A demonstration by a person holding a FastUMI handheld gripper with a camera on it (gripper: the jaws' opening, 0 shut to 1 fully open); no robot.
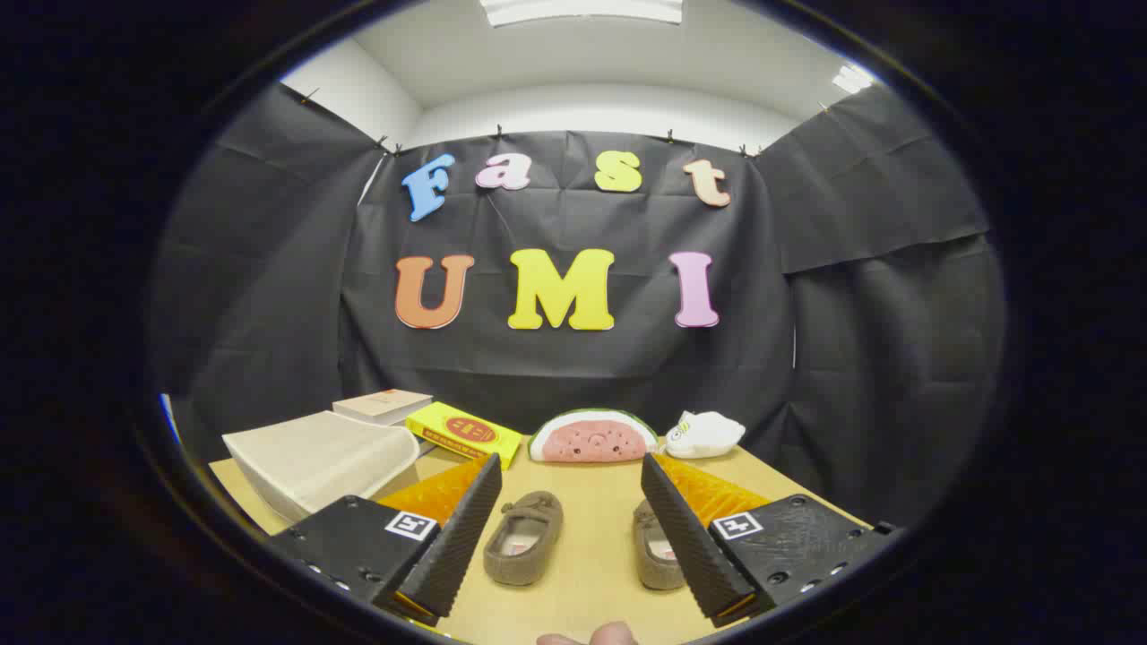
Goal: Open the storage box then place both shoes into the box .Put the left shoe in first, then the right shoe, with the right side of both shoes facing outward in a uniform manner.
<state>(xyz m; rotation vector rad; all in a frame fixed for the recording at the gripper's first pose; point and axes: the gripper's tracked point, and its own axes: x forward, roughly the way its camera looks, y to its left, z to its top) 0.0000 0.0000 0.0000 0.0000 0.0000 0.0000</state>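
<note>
We hold the gripper [572, 528] wide open and empty; both shoes [524, 537] lie mid-desk, storage box [314, 461] at the left edge unopened.

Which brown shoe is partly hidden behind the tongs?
The brown shoe beside the right finger; the other shoe lies fully visible between the open tongs.

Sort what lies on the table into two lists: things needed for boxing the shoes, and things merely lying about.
Needed: storage box, lid shut; left-hand shoe; right-hand shoe, partly behind a finger; the open gripper.

Lying about: yellow box; book; watermelon cushion; white soft toy.
</note>
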